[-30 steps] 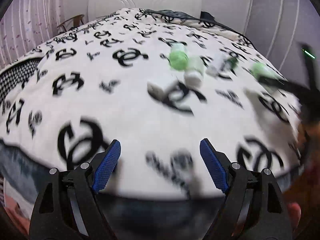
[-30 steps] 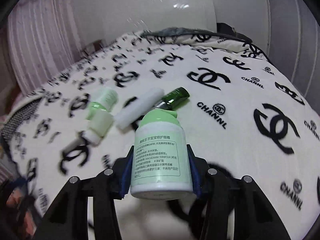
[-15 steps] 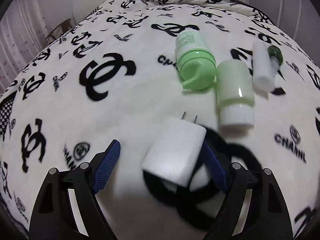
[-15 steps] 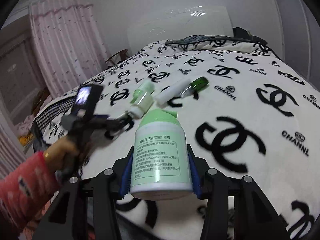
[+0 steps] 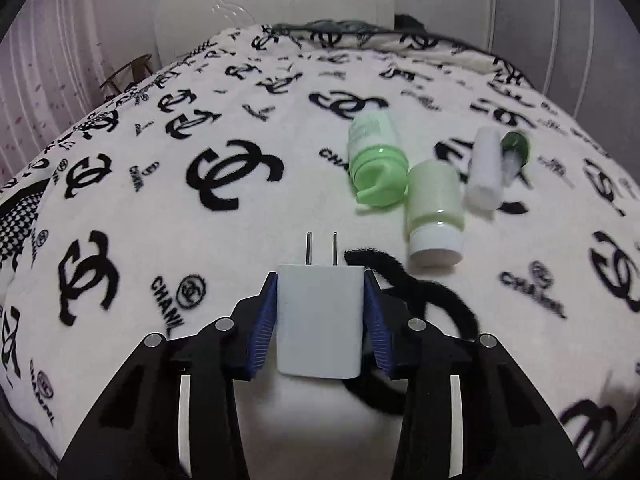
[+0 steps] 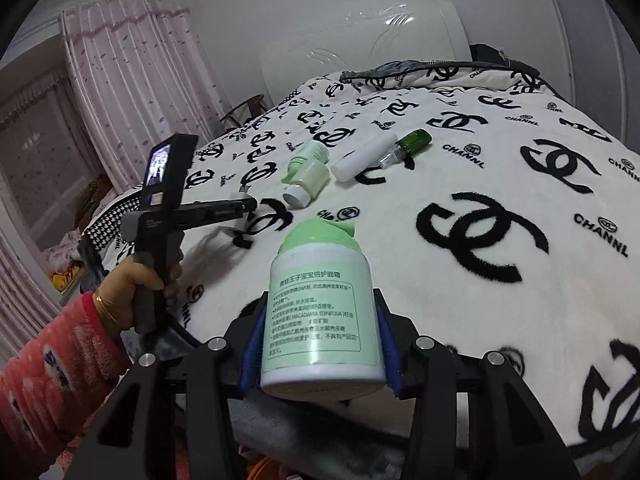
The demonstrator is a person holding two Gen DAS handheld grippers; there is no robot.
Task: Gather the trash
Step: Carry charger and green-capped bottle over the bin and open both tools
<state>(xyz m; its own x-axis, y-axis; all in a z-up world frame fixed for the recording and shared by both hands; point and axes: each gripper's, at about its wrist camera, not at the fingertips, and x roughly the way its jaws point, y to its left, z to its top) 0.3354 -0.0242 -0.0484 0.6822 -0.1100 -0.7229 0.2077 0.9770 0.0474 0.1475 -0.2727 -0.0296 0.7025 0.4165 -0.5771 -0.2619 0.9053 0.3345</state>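
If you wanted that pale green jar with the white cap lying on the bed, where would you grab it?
Across the pale green jar's round body, jaws on its two long sides. It lies flat, white cap toward the left camera, so approach from that end; the pump bottle crowds its left.

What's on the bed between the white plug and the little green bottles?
Just bare blanket with a black logo; the left wrist view shows nothing between the plug and the bottles.

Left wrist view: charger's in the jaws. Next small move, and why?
Probably lift the left gripper straight up. Its jaws are closed on both sides of the white charger, prongs pointing forward, so the grasp looks done. The right gripper already holds a green bottle. Four containers lie on the blanket, so carry both away first.
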